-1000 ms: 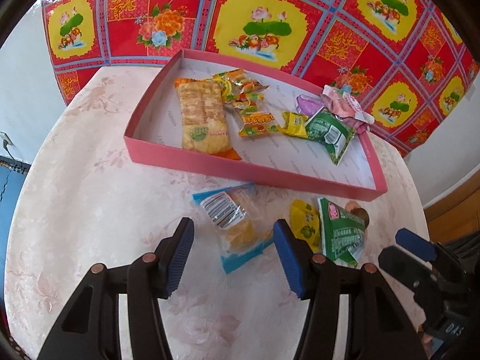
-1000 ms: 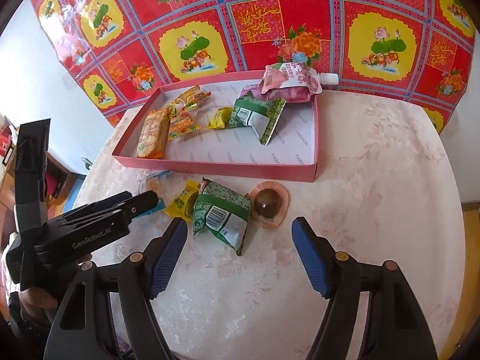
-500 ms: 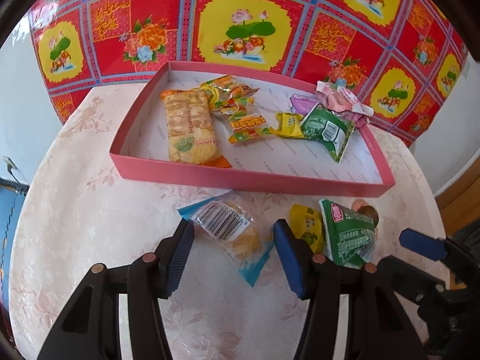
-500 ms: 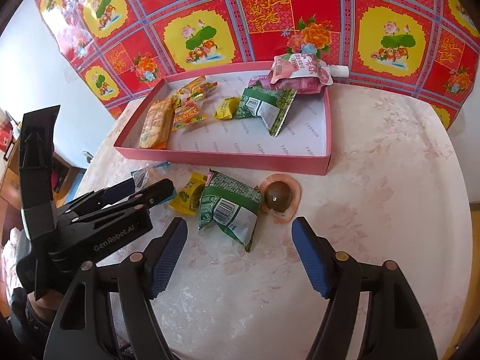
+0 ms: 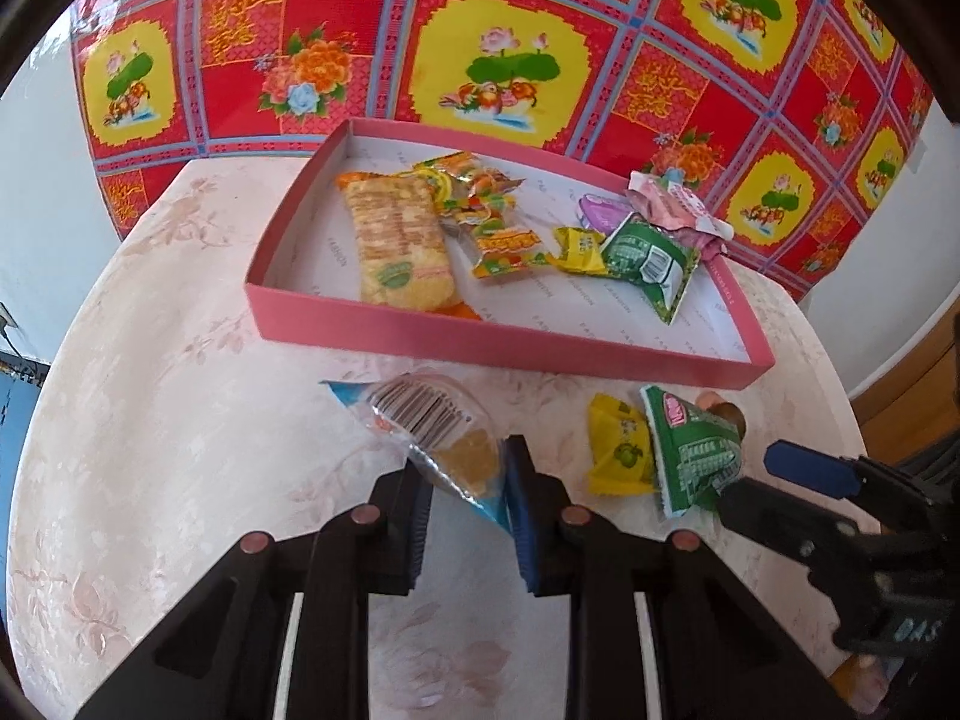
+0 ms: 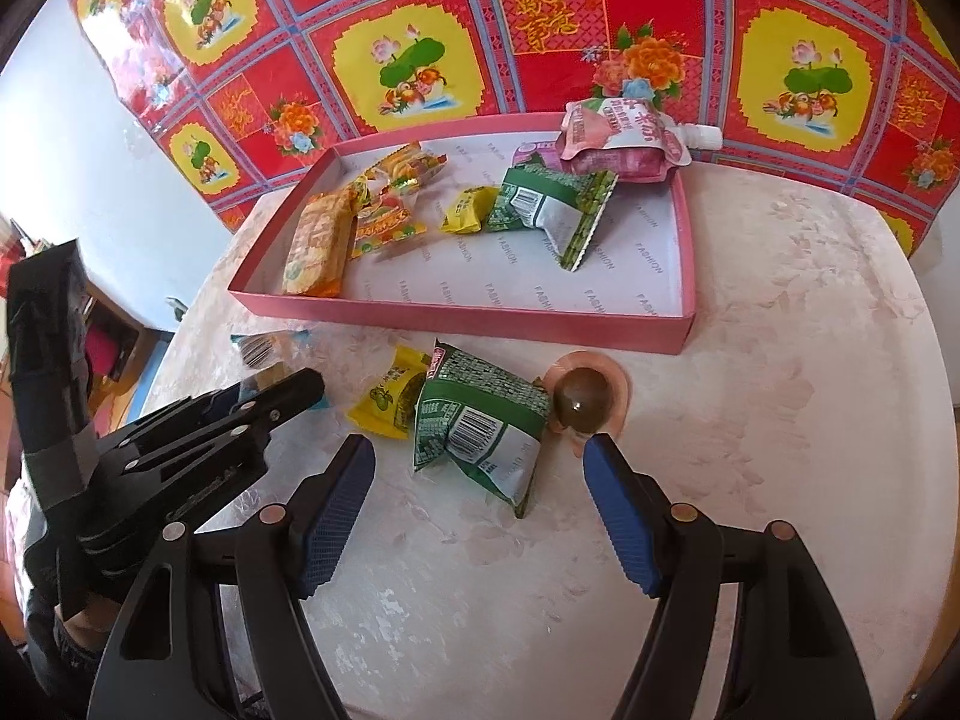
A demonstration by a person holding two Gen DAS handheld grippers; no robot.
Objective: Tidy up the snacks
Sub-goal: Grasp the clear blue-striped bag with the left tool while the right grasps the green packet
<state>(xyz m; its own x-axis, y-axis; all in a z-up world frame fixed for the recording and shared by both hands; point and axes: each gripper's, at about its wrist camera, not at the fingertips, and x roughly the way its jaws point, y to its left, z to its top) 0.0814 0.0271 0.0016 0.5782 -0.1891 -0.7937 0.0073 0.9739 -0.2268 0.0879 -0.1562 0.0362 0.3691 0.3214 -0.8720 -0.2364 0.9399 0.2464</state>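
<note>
My left gripper (image 5: 465, 468) is shut on the near end of a clear snack packet (image 5: 432, 426) with a barcode and blue edges, lying on the table before the pink tray (image 5: 498, 342). My right gripper (image 6: 480, 468) is open, its fingers either side of a green packet (image 6: 480, 426). A yellow candy packet (image 6: 390, 399) lies left of the green packet and a round brown jelly cup (image 6: 585, 399) lies right of it. The tray (image 6: 468, 318) holds several snacks and a pink drink pouch (image 6: 624, 138).
The round table (image 6: 780, 360) has a pale floral cloth. A red and yellow patterned cloth (image 5: 492, 48) hangs behind the tray. The left gripper's body (image 6: 180, 450) shows at the left of the right wrist view. The table edge drops off at right.
My left gripper has moved forward and closed on the clear packet. My right gripper has moved closer to the green packet and stays open.
</note>
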